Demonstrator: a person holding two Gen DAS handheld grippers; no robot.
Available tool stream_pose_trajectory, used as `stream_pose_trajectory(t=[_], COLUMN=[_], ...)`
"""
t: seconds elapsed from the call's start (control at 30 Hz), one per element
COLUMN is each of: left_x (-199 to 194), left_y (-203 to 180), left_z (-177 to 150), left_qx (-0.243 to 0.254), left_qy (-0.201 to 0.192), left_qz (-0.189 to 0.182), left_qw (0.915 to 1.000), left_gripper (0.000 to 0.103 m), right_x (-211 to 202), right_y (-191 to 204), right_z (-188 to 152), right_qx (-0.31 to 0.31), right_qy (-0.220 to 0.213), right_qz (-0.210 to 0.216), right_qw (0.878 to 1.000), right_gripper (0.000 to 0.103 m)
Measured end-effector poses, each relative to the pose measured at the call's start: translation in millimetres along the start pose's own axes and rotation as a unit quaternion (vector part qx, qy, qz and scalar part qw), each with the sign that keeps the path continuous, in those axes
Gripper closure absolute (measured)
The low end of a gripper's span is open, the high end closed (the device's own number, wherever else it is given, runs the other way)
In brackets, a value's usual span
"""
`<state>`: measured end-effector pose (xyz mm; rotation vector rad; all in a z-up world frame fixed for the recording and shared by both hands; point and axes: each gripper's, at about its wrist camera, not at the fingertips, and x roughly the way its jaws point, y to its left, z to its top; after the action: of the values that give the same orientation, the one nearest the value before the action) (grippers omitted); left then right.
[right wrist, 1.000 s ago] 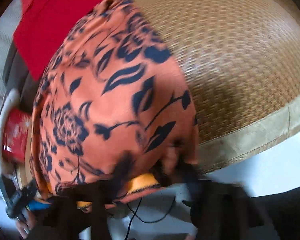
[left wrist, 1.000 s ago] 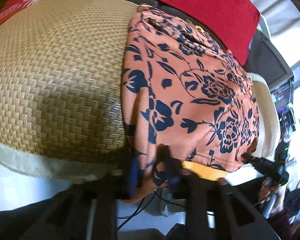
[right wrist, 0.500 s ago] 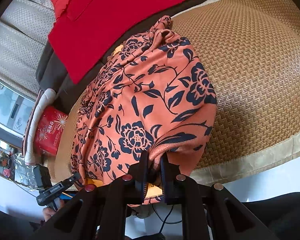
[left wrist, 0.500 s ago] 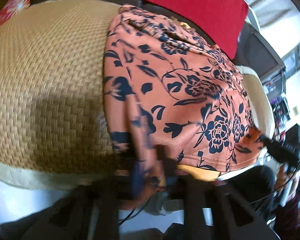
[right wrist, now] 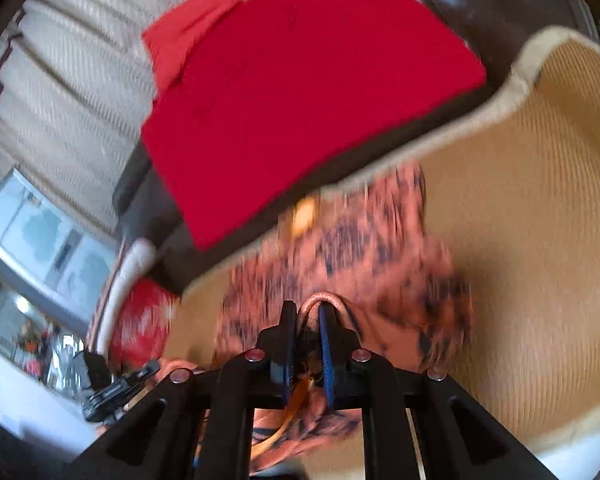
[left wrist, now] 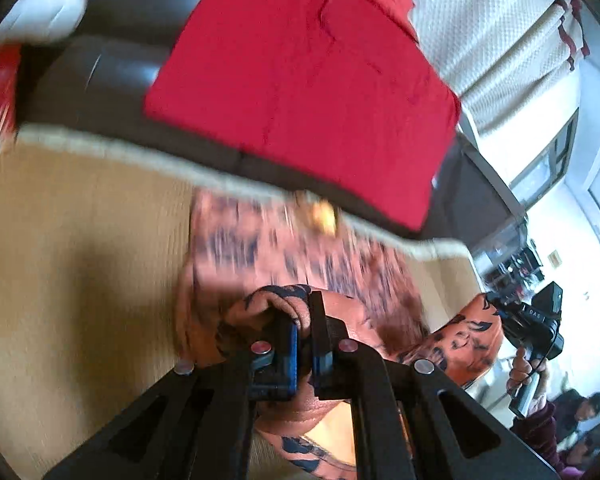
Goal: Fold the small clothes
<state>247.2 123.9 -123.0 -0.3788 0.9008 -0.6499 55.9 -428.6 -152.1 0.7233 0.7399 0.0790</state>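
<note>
Garment [left wrist: 300, 264], orange floral, lies on the mat [left wrist: 80, 264] toward 12 o'clock from both clamped tongs, left gripper [left wrist: 304, 320] and right gripper [right wrist: 306, 316] each pinching its near hem, mid-fold I judge; next, carry the hem over to the far edge.

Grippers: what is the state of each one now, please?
Left gripper: shut on the floral garment, pinching a fold.
Right gripper: shut on the same garment's edge.
</note>
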Motion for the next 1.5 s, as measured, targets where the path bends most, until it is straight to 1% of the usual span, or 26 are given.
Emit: stream_pose_trajectory(t=[0.1, 0.23, 0.3, 0.33, 0.43, 0.5, 0.57, 0.6, 0.63, 0.7, 0.73, 0.8, 0.83, 0.87, 0.9, 0.97, 1.0, 1.07, 1.13, 1.17, 1.23, 1.3, 1.33, 1.43, 1.47, 1.5], left_x=[48.7, 133.7, 176.3, 184.8, 195.5, 185.8, 161.8, 149.6, 127.8, 94.6, 82.1, 72.1, 72.9, 76.8, 85.8, 96.5, 102.8, 113.1, 117.8, 116.8, 110.9, 100.9, 101.4, 110.7, 114.7, 120.6], left_y=[18.5, 61.0, 89.2, 100.0, 125.4, 131.8, 131.1, 127.7, 119.5, 97.9, 83.7, 61.0, 45.4, 37.5, 26.9, 23.6, 25.6, 38.6, 54.2, 62.2, 69.0, 66.6, 68.4, 79.3, 80.4, 80.2], left_z=[62.1, 101.1, 105.3, 99.9, 89.6, 86.1, 85.6, 85.3, 83.4, 75.0, 68.2, 53.3, 41.0, 34.9, 24.4, 9.1, 4.0, 1.4, 5.0, 8.0, 13.4, 20.6, 24.7, 36.3, 38.9, 45.5], left_qx=[-0.018, -0.065, -0.098, -0.113, -0.163, -0.183, -0.193, -0.193, -0.186, -0.159, -0.141, -0.121, -0.104, -0.092, -0.077, -0.069, -0.073, -0.1, -0.124, -0.136, -0.14, -0.116, -0.108, -0.136, -0.142, -0.146], left_qy=[0.0, 0.035, 0.062, 0.068, 0.058, 0.042, 0.003, -0.017, -0.058, -0.107, -0.113, -0.107, -0.091, -0.076, -0.044, -0.006, 0.008, 0.029, 0.034, 0.03, 0.019, 0.015, 0.017, 0.027, 0.03, 0.035], left_qz=[0.02, 0.052, 0.074, 0.073, 0.038, 0.009, -0.012, -0.007, 0.017, 0.055, 0.055, 0.053, 0.062, 0.07, 0.096, 0.119, 0.11, 0.096, 0.073, 0.072, 0.091, 0.109, 0.105, 0.03, 0.017, 0.003], left_qw=[0.9996, 0.9959, 0.9904, 0.9886, 0.9842, 0.9821, 0.9811, 0.9811, 0.9807, 0.9799, 0.982, 0.9854, 0.9885, 0.9904, 0.9915, 0.9905, 0.9913, 0.9899, 0.989, 0.9877, 0.9858, 0.9871, 0.9884, 0.9899, 0.9892, 0.9887], left_gripper=[0.098, 0.098, 0.097, 0.097, 0.096, 0.093, 0.083, 0.066, 0.045, 0.033, 0.033, 0.033, 0.033, 0.033, 0.033, 0.033, 0.033, 0.033, 0.034, 0.034, 0.034, 0.034, 0.034, 0.034, 0.034, 0.034], right_x=[40.0, 117.1, 148.6, 161.0, 181.1, 176.6, 165.2, 158.9, 152.6, 145.8, 145.5, 151.3, 157.5, 163.7, 169.9, 189.6, 203.1, 231.9, 252.1, 261.9, 281.5, 290.3, 294.5, 299.5, 297.3, 294.7], right_y=[-19.1, -74.6, -106.7, -124.3, -170.1, -176.8, -157.6, -141.2, -120.0, -79.3, -54.8, -13.9, 5.7, 17.7, 29.0, 55.2, 69.2, 95.5, 113.1, 118.0, 123.3, 138.2, 150.7, 170.4, 173.1, 170.9], right_z=[55.4, 110.3, 120.7, 123.0, 121.2, 117.2, 115.3, 113.3, 109.7, 102.9, 97.3, 84.8, 74.9, 69.3, 62.3, 46.9, 39.9, 21.2, 7.3, 5.6, 7.0, 2.8, -1.3, -4.7, -0.8, 5.8], right_qx=[0.039, 0.115, 0.162, 0.19, 0.265, 0.269, 0.213, 0.175, 0.131, 0.057, 0.013, -0.056, -0.078, -0.083, -0.083, -0.103, -0.118, -0.152, -0.171, -0.162, -0.122, -0.167, -0.208, -0.264, -0.28, -0.277], right_qy=[-0.024, -0.045, -0.051, -0.053, -0.056, -0.068, -0.069, -0.065, -0.059, -0.04, -0.023, 0.01, 0.031, 0.045, 0.051, 0.081, 0.105, 0.158, 0.182, 0.192, 0.204, 0.191, 0.188, 0.214, 0.201, 0.19], right_qz=[-0.011, -0.049, -0.067, -0.067, -0.059, -0.046, -0.046, -0.05, -0.051, -0.046, -0.042, -0.042, -0.038, -0.029, -0.018, -0.003, 0.001, 0.002, 0.008, 0.017, 0.028, -0.003, -0.005, 0.005, -0.013, -0.022], right_qw=[0.999, 0.991, 0.983, 0.978, 0.961, 0.96, 0.974, 0.981, 0.988, 0.997, 0.999, 0.998, 0.996, 0.995, 0.995, 0.991, 0.987, 0.976, 0.968, 0.968, 0.971, 0.967, 0.96, 0.94, 0.939, 0.942], right_gripper=[0.091, 0.091, 0.086, 0.087, 0.086, 0.086, 0.085, 0.085, 0.085, 0.085, 0.083, 0.072, 0.053, 0.026, 0.024, 0.026, 0.026, 0.036, 0.036, 0.036, 0.036, 0.036, 0.036, 0.035, 0.035, 0.035])
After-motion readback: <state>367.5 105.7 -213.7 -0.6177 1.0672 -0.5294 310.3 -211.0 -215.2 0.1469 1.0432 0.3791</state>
